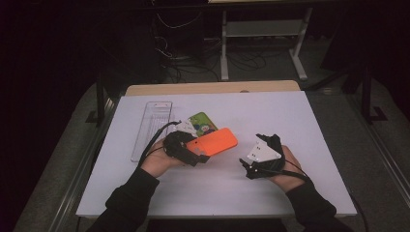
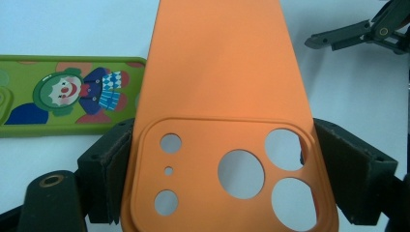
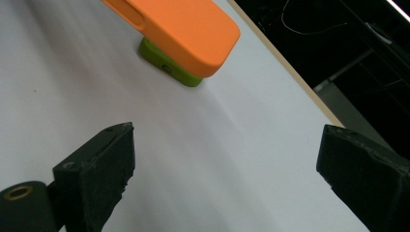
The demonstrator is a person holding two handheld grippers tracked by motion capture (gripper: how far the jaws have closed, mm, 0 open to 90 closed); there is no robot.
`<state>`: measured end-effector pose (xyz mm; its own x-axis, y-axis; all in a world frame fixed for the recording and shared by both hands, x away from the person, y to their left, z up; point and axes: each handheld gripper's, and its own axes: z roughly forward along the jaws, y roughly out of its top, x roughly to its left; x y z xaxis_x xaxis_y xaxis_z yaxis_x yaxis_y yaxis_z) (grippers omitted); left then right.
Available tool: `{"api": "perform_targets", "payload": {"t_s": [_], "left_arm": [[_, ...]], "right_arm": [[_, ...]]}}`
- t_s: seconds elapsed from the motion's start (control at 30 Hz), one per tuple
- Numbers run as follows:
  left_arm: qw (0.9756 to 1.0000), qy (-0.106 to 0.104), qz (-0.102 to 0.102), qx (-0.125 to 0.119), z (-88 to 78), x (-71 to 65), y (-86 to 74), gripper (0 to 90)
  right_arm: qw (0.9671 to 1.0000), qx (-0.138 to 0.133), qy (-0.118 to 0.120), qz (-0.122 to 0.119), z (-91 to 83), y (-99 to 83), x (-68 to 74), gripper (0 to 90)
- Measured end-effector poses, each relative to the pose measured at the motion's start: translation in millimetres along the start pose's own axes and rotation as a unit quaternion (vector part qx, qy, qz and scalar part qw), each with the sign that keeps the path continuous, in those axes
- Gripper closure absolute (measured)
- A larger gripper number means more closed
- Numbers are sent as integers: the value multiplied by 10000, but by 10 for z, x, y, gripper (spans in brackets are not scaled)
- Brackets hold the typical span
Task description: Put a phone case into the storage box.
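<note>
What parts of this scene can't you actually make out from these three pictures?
- Orange phone case: its camera end runs off the bottom of the left gripper view; the inside faces away.
- Green clown case: cut by that view's left edge and partly behind the orange case; in the high view the left claw covers part of it.
- Clear tray: contents too small to tell, high view.

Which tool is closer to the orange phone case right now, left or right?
Left. The left tool is shut on the orange phone case at its camera-cutout end. The right tool stands open and empty, off to the case's other side, not touching it.
</note>
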<state>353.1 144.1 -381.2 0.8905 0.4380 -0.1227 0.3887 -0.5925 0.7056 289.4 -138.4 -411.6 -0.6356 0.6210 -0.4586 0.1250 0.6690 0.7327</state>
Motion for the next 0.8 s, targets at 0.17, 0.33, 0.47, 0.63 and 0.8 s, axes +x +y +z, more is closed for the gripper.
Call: {"api": "perform_targets", "payload": {"t_s": [0.17,0.33,0.47,0.63,0.8], "left_arm": [[10000,13,26,-44,3,4,0,160],[10000,28,47,-17,-2,1,6,161],[10000,34,30,-1,-11,4,7,160],[10000,29,58,-3,-8,-4,14,161],[9999,70,66,-36,4,-10,22,161]], "right_arm": [[9986,-19,-225,-475,-10,10,10,61],[9962,-16,-385,-776,-15,25,58,66],[9933,34,-534,-1024,4,27,107,69],[9906,32,-662,-1194,3,37,132,68],[9859,10,-837,-1449,-3,47,145,58]]}}
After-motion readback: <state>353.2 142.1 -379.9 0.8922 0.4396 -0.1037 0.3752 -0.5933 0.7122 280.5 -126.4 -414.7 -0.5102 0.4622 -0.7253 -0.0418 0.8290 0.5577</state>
